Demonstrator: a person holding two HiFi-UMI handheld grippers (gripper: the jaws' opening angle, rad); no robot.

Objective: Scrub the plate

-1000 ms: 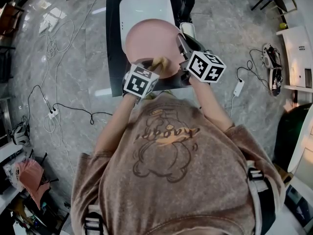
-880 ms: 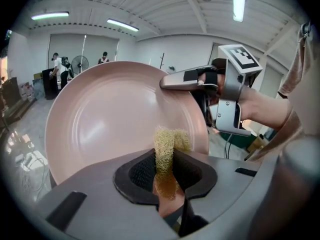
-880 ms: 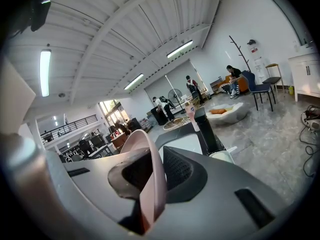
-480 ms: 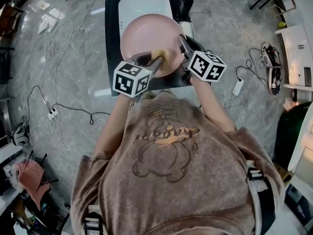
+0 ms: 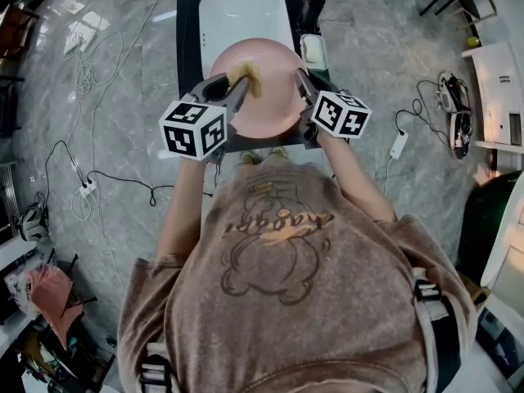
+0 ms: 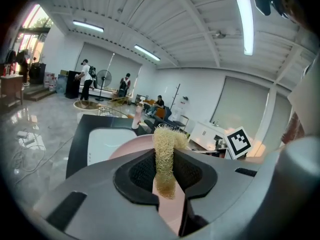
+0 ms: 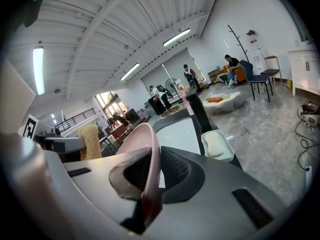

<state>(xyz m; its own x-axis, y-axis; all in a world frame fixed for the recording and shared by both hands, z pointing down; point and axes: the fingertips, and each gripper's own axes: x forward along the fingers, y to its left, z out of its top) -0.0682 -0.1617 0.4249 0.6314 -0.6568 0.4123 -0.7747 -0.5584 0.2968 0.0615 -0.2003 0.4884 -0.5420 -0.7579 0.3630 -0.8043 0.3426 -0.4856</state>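
Observation:
A pink plate (image 5: 270,97) is held tilted over the black table (image 5: 188,47). My right gripper (image 5: 304,86) is shut on its right rim, and its jaws have just been closing on that rim. In the right gripper view the plate (image 7: 144,140) stands edge-on between the pads of the right gripper (image 7: 149,186). My left gripper (image 5: 235,88) is shut on a tan loofah scrubber (image 5: 247,77), which lies against the plate's upper left face. The scrubber (image 6: 164,149) sticks up from between the jaws of the left gripper (image 6: 168,183), with the plate (image 6: 131,146) behind it.
A white rectangular basin (image 5: 244,13) lies on the table beyond the plate. A small soap dish (image 5: 313,51) sits at the table's right edge, and it shows in the right gripper view (image 7: 218,146) too. Cables (image 5: 90,182) trail over the marble floor on the left. People stand far off in the hall.
My left gripper has carried the scrubber from the plate's near edge up and to the left across its face. The plate and my right gripper have shifted slightly.

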